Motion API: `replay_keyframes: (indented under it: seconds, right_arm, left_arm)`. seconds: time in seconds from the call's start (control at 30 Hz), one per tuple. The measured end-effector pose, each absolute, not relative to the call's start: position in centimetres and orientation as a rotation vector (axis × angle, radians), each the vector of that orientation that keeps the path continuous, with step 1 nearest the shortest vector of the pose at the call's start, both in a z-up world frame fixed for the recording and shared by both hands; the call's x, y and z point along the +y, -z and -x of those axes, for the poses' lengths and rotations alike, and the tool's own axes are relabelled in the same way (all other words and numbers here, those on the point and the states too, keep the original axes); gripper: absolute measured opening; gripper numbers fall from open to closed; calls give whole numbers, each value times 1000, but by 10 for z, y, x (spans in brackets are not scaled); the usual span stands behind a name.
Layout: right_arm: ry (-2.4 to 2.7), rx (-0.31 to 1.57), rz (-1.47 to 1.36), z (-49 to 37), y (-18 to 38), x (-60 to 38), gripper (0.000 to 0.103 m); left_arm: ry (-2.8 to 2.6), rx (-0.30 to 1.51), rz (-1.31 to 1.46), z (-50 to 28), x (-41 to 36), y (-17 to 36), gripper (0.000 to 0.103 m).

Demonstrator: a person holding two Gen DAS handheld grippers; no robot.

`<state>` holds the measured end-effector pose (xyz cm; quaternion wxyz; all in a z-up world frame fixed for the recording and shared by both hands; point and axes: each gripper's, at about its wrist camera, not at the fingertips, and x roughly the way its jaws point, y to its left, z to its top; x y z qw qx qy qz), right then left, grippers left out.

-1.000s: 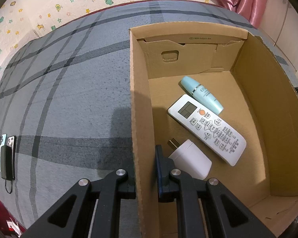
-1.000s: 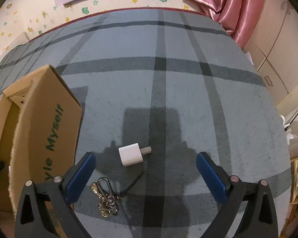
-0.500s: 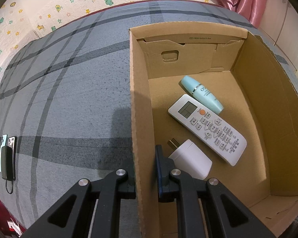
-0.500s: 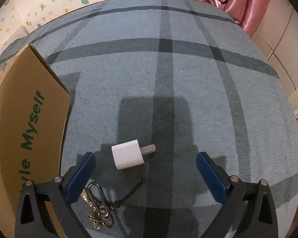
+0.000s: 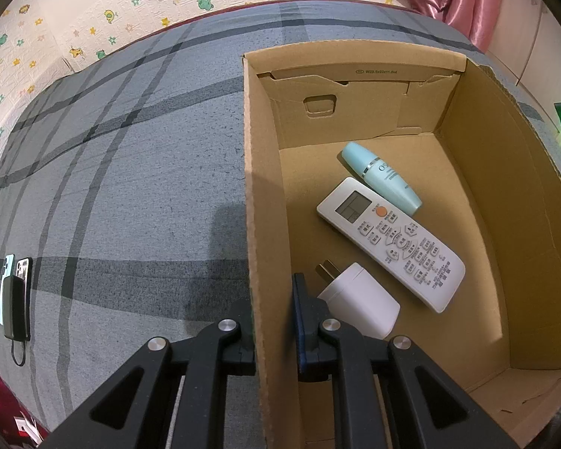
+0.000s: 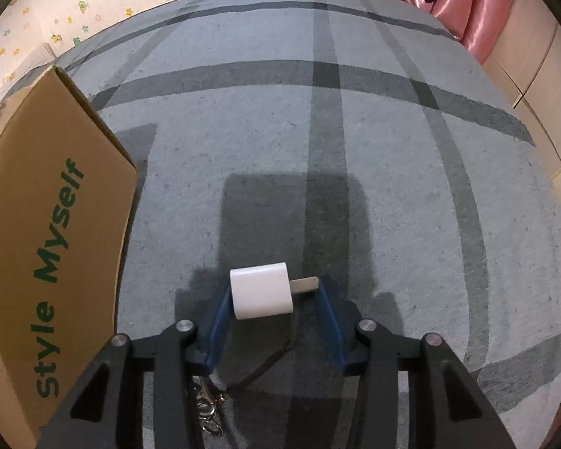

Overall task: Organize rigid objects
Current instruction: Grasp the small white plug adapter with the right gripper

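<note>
A small white USB charger cube point(image 6: 261, 295) lies on the grey plaid carpet point(image 6: 318, 149), right of the cardboard box point(image 6: 37, 262), between the right gripper point(image 6: 273, 321) jaws, closed onto its ends. The left gripper point(image 5: 273, 321) pinches the cardboard box's left wall; inside lie a larger white charger point(image 5: 359, 307), a remote control point(image 5: 389, 243) and a pale blue bottle point(image 5: 381, 177).

Left gripper point(image 5: 273, 321): outer finger mostly hidden behind the cardboard box wall point(image 5: 260, 224). Near corner of the box cut off by the lower edge of the left wrist view. Small print on the remote control point(image 5: 391, 241) too small to read. Phones and power bank point(image 5: 14, 293) at far left too small to tell apart. Keyring point(image 6: 207, 406) largely hidden under the right gripper point(image 6: 275, 310). Cannot tell whether its pads point(image 6: 217, 321) touch the small white charger point(image 6: 260, 295).
</note>
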<state>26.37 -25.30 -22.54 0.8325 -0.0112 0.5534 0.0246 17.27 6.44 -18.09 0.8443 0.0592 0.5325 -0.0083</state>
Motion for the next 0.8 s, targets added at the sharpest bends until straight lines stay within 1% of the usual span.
replay_keyframes:
  seconds: [0.23, 0.8]
  right_arm:
    - [-47, 1168, 34, -258, 218, -254, 47]
    - [-26, 1127, 34, -226, 171, -252, 47]
  left_arm:
    - [16, 1124, -127, -173, 63, 180, 14]
    - [6, 1126, -136, -174, 60, 180, 14]
